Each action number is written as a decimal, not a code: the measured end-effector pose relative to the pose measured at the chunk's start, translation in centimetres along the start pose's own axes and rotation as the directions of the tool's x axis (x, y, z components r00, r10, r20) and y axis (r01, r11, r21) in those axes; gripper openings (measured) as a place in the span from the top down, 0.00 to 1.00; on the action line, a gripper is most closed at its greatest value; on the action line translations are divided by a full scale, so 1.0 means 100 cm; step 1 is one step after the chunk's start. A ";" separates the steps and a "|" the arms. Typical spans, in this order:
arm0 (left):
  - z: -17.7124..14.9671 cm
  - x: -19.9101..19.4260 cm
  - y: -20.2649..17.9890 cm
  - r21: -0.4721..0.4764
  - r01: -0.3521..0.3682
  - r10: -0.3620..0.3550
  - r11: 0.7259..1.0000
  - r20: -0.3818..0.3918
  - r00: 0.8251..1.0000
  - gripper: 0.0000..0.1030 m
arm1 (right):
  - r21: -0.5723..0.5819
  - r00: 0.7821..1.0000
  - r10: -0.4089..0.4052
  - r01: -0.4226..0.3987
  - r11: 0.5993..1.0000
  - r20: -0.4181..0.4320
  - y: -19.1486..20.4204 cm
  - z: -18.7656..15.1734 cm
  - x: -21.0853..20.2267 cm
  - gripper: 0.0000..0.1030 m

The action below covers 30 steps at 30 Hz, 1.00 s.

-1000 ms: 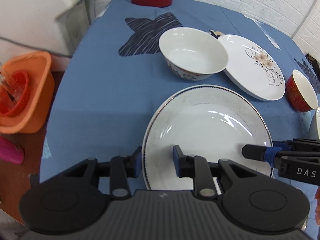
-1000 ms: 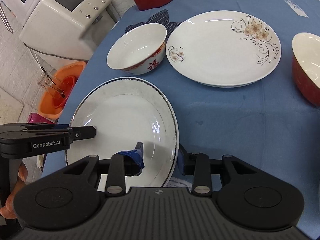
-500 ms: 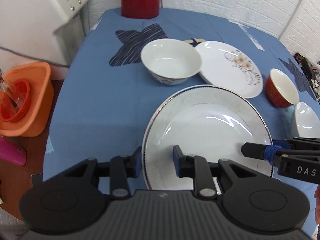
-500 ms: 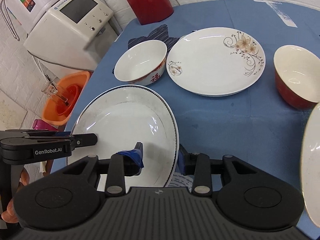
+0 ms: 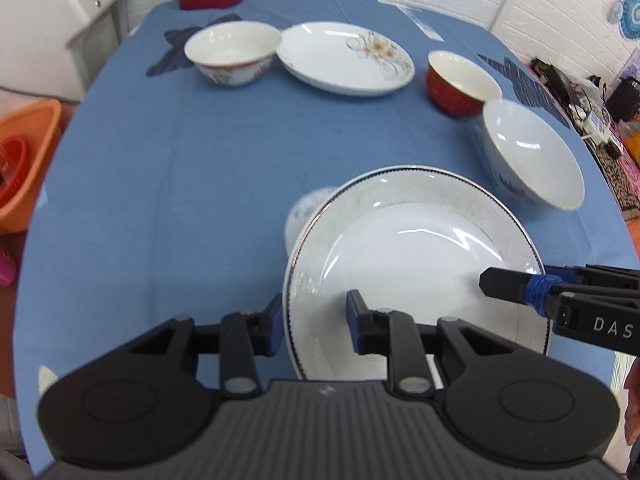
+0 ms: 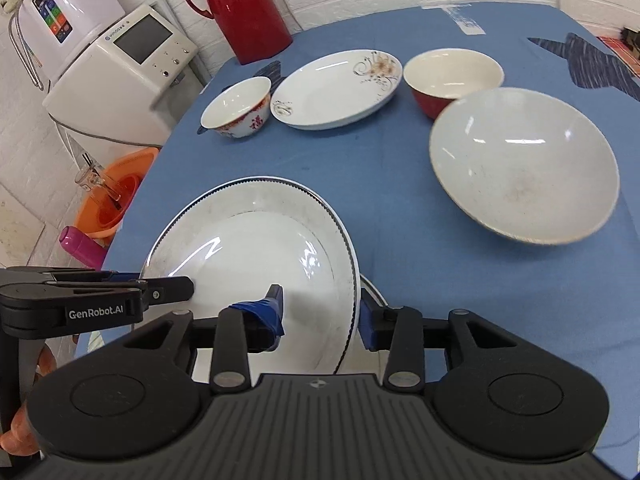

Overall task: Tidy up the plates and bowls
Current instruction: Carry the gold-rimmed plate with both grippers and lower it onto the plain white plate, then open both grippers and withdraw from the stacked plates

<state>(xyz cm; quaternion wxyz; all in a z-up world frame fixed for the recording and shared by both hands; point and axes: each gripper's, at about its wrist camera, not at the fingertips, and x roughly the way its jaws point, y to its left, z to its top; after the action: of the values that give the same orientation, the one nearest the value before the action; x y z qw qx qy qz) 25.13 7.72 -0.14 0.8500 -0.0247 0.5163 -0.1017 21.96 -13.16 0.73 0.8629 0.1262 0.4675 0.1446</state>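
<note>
A large white plate with a dark beaded rim (image 5: pixel 408 264) (image 6: pixel 248 248) hangs just above the blue table, carried by both grippers. My left gripper (image 5: pixel 314 316) is shut on its left rim. My right gripper (image 6: pixel 320 312) clamps the right rim, and its jaws are opening with the rim still pressed between the pads. Part of another plate (image 5: pixel 304 212) (image 6: pixel 372 296) peeks out from beneath it. Behind stand a wide white bowl (image 6: pixel 524 164), a red bowl (image 6: pixel 452 76), a floral plate (image 6: pixel 332 88) and a white bowl with red pattern (image 6: pixel 238 108).
A red thermos (image 6: pixel 248 8) stands at the table's far edge. Off the left edge are a white appliance (image 6: pixel 128 60), an orange basin (image 6: pixel 112 200) and a pink object (image 6: pixel 80 244). Bare blue cloth (image 5: pixel 180 184) lies left of the carried plate.
Both grippers have carried the large plate back toward the near side and to the right. The far dishes have receded; the red bowl, wide white bowl and a plate underneath have come into view.
</note>
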 end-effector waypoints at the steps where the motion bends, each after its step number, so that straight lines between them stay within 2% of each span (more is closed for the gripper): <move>1: -0.005 0.003 -0.002 -0.003 0.001 -0.001 1.000 -0.008 1.000 0.78 | 0.003 1.000 -0.003 0.003 1.000 -0.001 -0.003 -0.004 -0.001 0.77; 5: -0.015 0.006 -0.011 0.027 -0.057 0.056 0.998 0.012 0.998 0.77 | 0.020 1.000 0.010 -0.010 1.000 -0.021 -0.010 -0.021 0.001 0.76; 9: -0.018 0.018 -0.001 -0.008 -0.011 0.010 1.000 -0.029 1.000 0.76 | 0.017 1.000 0.012 -0.012 1.000 -0.025 -0.010 -0.028 0.006 0.75; 13: -0.019 0.019 -0.009 0.027 -0.044 0.044 0.999 0.001 0.999 0.75 | 0.035 0.999 0.034 -0.033 0.999 -0.026 -0.016 -0.024 0.007 0.75; 16: -0.018 0.019 -0.009 0.038 -0.039 0.039 0.999 0.003 0.999 0.75 | 0.031 0.999 0.039 -0.038 0.999 -0.022 -0.016 -0.024 0.008 0.75; 20: -0.021 0.019 -0.008 0.053 -0.020 0.020 0.998 0.009 1.000 0.64 | 0.041 0.998 0.055 -0.054 0.998 -0.020 -0.019 -0.025 0.008 0.75; 21: -0.022 0.018 -0.009 0.059 -0.010 0.009 0.998 0.011 1.000 0.57 | 0.048 0.998 0.060 -0.059 0.997 -0.018 -0.021 -0.026 0.008 0.75; 22: -0.024 0.018 -0.011 0.068 -0.005 0.004 0.998 0.016 1.000 0.54 | 0.057 0.998 0.065 -0.064 0.996 -0.017 -0.022 -0.027 0.007 0.75; 30: -0.028 0.014 -0.006 0.065 0.020 -0.023 0.998 0.048 0.999 0.51 | 0.141 0.994 0.110 -0.110 0.984 0.009 -0.035 -0.031 -0.004 0.75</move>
<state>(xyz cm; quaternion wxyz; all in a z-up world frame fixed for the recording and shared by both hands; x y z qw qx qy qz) 23.24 7.06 -2.56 0.8614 -0.0053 0.4918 -0.1266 19.65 -16.32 -1.84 0.8427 0.2128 0.4685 0.1584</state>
